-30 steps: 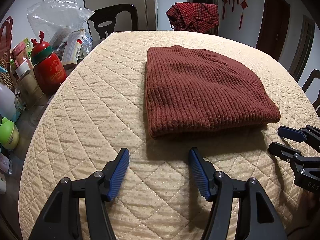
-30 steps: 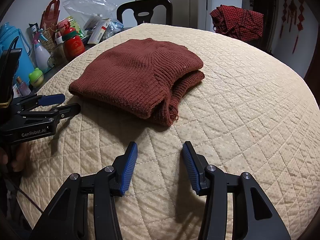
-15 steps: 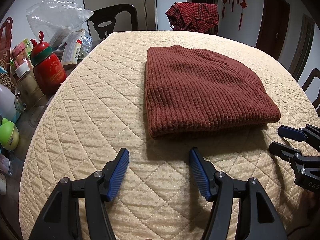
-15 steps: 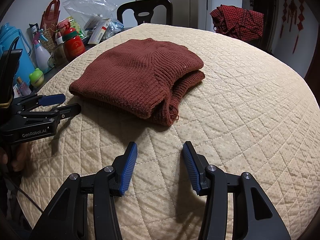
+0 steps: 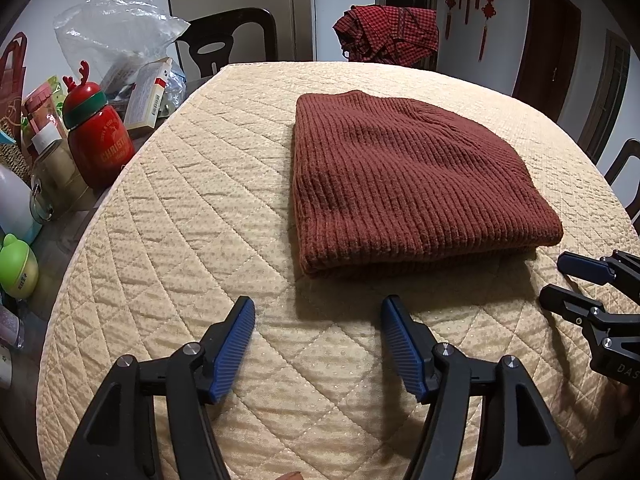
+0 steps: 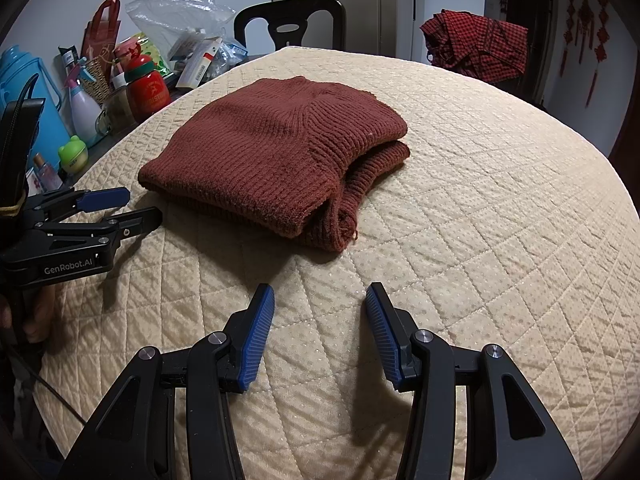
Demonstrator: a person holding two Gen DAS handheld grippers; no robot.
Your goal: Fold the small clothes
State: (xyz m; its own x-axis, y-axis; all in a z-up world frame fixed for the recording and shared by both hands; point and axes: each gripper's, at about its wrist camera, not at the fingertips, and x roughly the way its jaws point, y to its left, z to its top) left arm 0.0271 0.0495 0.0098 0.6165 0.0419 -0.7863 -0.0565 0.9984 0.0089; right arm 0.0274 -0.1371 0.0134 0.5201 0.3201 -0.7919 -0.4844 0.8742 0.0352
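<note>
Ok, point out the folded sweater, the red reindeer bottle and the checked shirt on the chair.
sweater (image 5: 404, 184), left wrist view, middle of its ribbed top layer.
reindeer bottle (image 5: 100, 144), left wrist view, its red body.
checked shirt (image 6: 476, 46), right wrist view, middle of the draped cloth.

Rust-brown ribbed knit sweater (image 5: 404, 176); beige diamond-quilted cover (image 5: 192, 216); red-black checked cloth (image 5: 388, 32) (draped on chair).

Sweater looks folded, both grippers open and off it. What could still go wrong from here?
1. The brown sweater has loose layers and a stray thread at its near right corner; a right gripper regrasp there might catch only one layer and undo the fold.
2. The left gripper sits near the folded edge; pushing forward may shove the stack.
3. The red bottle and clutter crowd the table's left edge; a wide swing could topple them.
</note>
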